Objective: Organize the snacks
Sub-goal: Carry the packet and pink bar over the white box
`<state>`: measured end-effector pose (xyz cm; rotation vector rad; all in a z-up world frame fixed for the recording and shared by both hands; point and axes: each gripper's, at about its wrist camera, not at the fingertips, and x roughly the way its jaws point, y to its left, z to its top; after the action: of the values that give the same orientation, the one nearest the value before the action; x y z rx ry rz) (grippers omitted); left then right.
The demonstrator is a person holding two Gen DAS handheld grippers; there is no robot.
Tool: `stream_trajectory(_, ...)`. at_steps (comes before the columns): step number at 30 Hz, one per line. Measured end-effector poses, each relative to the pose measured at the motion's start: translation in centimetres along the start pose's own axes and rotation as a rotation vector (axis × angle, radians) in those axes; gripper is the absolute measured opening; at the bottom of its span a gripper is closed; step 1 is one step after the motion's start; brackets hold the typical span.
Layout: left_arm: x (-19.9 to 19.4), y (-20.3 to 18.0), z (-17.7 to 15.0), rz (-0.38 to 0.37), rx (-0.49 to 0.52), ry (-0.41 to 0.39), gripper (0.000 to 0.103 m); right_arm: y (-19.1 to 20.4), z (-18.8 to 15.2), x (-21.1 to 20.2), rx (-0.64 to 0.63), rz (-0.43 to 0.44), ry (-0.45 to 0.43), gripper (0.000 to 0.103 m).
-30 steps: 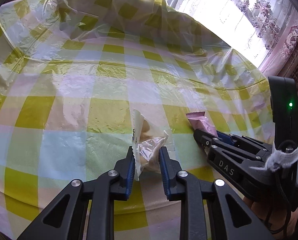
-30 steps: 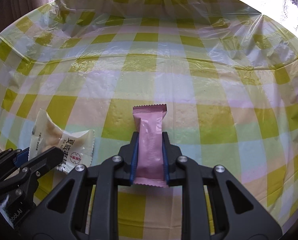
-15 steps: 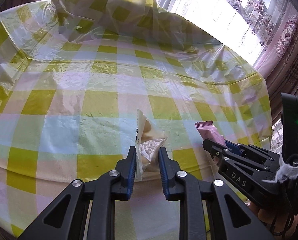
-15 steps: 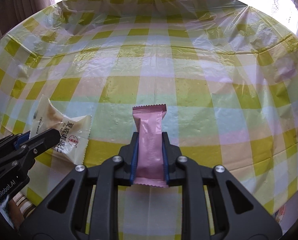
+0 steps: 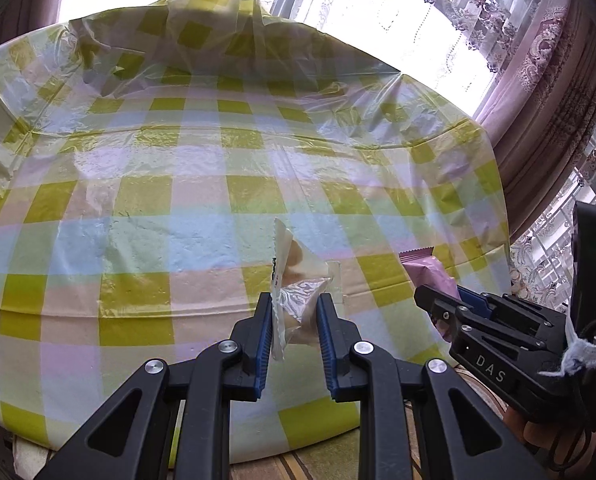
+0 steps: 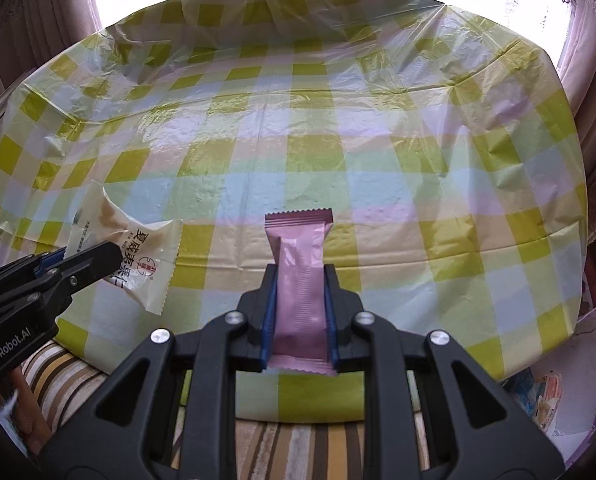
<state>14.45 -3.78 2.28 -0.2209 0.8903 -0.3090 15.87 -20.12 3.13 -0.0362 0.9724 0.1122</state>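
1. Left gripper (image 5: 294, 312): its blue-padded fingers are pressed against a white snack packet (image 5: 294, 280), pinching it on edge and holding it up off the checked tablecloth (image 5: 138, 208).
2. Right gripper (image 6: 299, 300): clamped on a pink snack bar (image 6: 299, 280), which stands lengthwise between the fingers, its crimped top end pointing away from the camera.
3. In the right wrist view the white snack packet (image 6: 138, 256) appears at lower left, gripped by the left gripper (image 6: 78, 260) (red and black print faces the lens).
4. In the left wrist view the right gripper (image 5: 433, 300) sits at lower right, with the pink snack bar (image 5: 425, 272) jutting beyond it.
5. Both snacks hang over the near part of the table; curtains (image 5: 549, 92) and a bright window lie beyond.
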Motion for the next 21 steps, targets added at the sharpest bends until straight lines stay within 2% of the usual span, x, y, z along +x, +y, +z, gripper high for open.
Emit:
stream_trajectory(5,-0.2,-2.8,-1.1,-0.030,0.034,0.022,0.023,-2.3,-1.4,-2.0,0.027,-0.032,-0.012,0.024)
stream_trajectory(13,-0.7,-7.5,-2.4,-0.118,0.036,0.067,0.023,-6.1,-3.8,-4.5,0.054,-0.091,0.000,0.024)
stream_trajectory(21,-0.2,-13.3,-5.2,-0.222,0.034,0.175,0.023,-10.8,-6.8,-7.3,0.093,-0.142,0.022,0.024)
